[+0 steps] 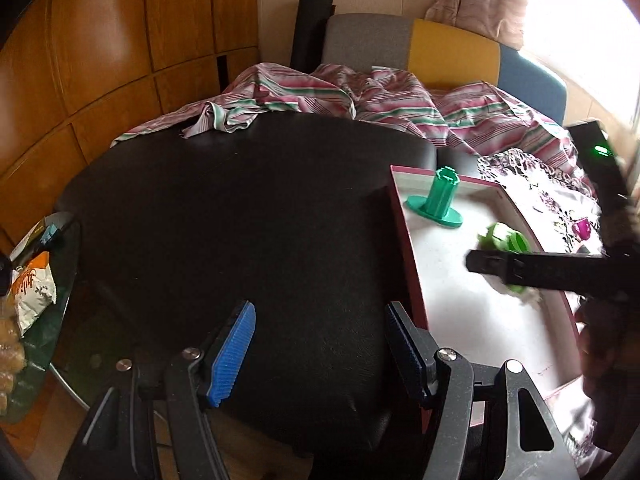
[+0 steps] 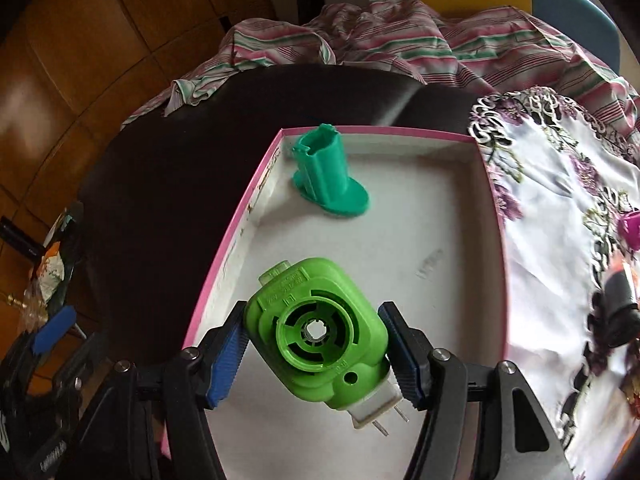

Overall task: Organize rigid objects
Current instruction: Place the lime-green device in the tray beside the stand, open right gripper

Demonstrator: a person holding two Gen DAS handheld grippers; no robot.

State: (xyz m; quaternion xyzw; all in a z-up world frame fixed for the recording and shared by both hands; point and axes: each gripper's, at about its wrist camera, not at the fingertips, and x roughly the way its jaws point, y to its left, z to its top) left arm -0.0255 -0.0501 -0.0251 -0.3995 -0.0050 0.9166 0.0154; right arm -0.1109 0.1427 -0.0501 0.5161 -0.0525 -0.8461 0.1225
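One box (image 2: 256, 184), two green parts: teal holder (image 2: 326, 176), lime part (image 2: 316, 332).

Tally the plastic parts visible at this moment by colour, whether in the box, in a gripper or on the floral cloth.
Teal green: 1, the flanged tube standing in the pink-rimmed box.
Bright green: 1, the round-hubbed part clamped in the right gripper above the box.
Magenta: 1, a small piece on the floral cloth, cut off at the frame edge.
Total: 3
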